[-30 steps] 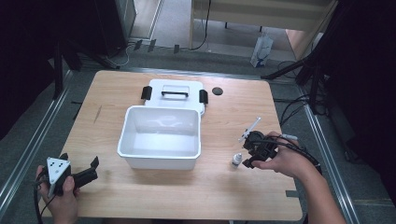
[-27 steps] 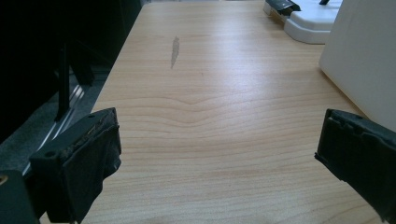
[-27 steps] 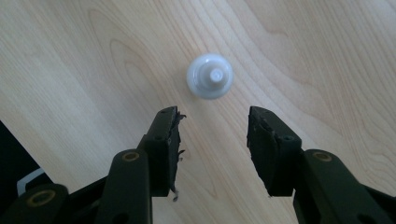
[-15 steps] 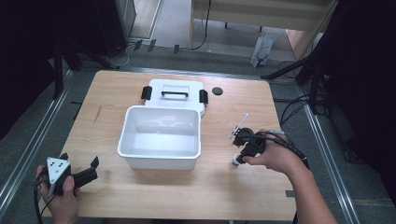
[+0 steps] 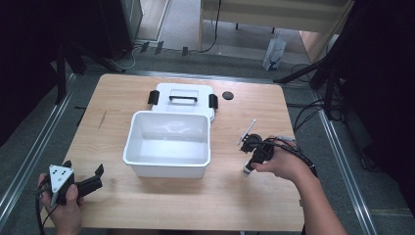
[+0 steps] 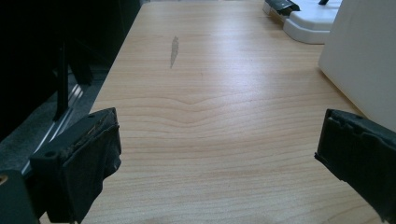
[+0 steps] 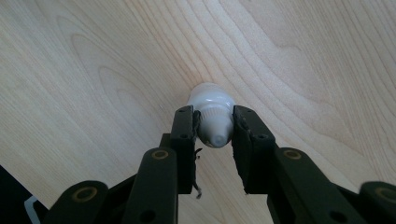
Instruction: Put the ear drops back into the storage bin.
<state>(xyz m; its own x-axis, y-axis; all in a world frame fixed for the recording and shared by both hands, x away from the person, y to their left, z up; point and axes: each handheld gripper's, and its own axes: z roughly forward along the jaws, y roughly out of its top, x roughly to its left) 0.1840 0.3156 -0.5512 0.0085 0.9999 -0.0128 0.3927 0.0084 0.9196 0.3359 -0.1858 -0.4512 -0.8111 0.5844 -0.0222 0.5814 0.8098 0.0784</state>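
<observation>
Nearest the person, the left gripper point(image 5: 80, 186) rests at the near left corner of the table point(image 5: 274, 205), its jaws spread wide with bare wood between them; in the left gripper view the white wall of the tub point(image 6: 362, 56) stands just off to one side, untouched.

Farther in on the right, the right gripper point(image 5: 249, 164) points steeply down at the table; its jaws are clenched around the neck and cap of a small white bottle point(image 7: 212, 119), which stands on the wood just right of the tub point(image 5: 169, 166); in the high view the bottle point(image 5: 247, 170) peeps out beneath the hand. A thin white stick point(image 5: 247, 132) lies on the table just beyond the gripper.

Judging by this, the step in hand is the pick-up of the bottle, with the grip made and the lift not yet begun; the next move likely calls for a straight rise, then a carry left over the tub's rim, keeping the hold firm on that narrow, smooth neck so it does not slip or swing.

Beyond the tub, its lid point(image 5: 183, 100) lies flat with the handle up; a small black disc point(image 5: 227, 95) sits right of it.

Against a second ago, the right hand has moved leftward and lowered onto the bottle, which then lay clear of the jaws; the left gripper has stayed put.
</observation>
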